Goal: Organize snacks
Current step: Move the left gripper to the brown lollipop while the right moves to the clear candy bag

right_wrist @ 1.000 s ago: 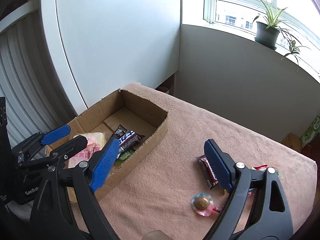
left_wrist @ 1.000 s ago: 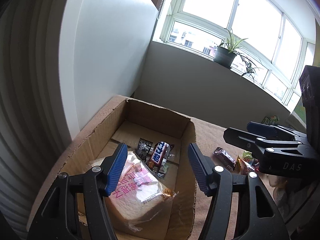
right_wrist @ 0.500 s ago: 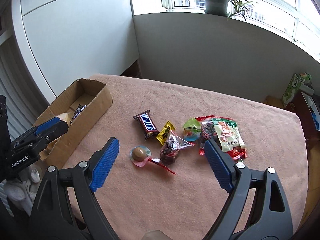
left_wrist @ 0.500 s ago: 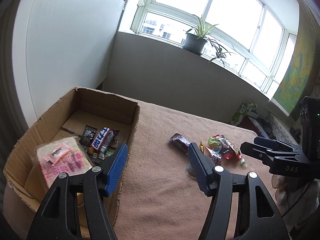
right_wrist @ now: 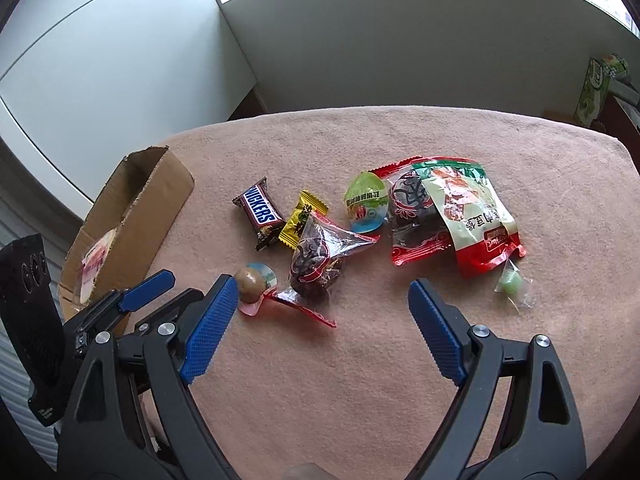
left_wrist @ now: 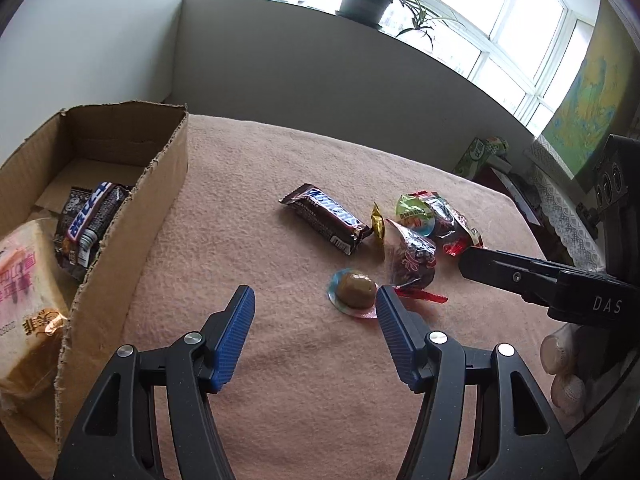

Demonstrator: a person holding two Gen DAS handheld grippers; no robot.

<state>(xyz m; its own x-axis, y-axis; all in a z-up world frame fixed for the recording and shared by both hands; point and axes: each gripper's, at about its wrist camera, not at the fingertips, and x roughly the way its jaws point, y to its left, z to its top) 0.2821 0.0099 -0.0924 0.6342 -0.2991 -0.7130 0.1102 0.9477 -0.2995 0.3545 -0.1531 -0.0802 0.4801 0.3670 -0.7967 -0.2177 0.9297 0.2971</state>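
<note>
**Both grippers swing from the box to the loose snacks**

A second ago both grippers pointed at the cardboard box [left_wrist: 132, 216]; now they hang over the pink cloth [left_wrist: 248, 184] to the box's right, aimed down at the scattered snacks. The left gripper [left_wrist: 312, 332] has its blue fingers [left_wrist: 236, 336] spread, nothing between them but bare cloth. The round brown sweet [left_wrist: 355, 290] in its clear wrapper lies just beyond the tip of its right-hand finger, outside the gap. The right gripper [right_wrist: 320, 332] is spread wider and is also empty; the same sweet [right_wrist: 250, 279] sits right at its left fingertip, and the bag of dark dried fruit [right_wrist: 318, 264] lies just ahead of the gap.

Farther from the box than the sweet lie the chocolate bar [right_wrist: 260, 214], a yellow candy [right_wrist: 302, 220], a green-lidded jelly cup [right_wrist: 366, 204] and a red-and-green packet [right_wrist: 468, 212]. A small green sweet [right_wrist: 512, 284] lies farthest from the box. Inside the box are a bagged loaf of bread [left_wrist: 24, 292] and another chocolate bar [left_wrist: 94, 216].
</note>
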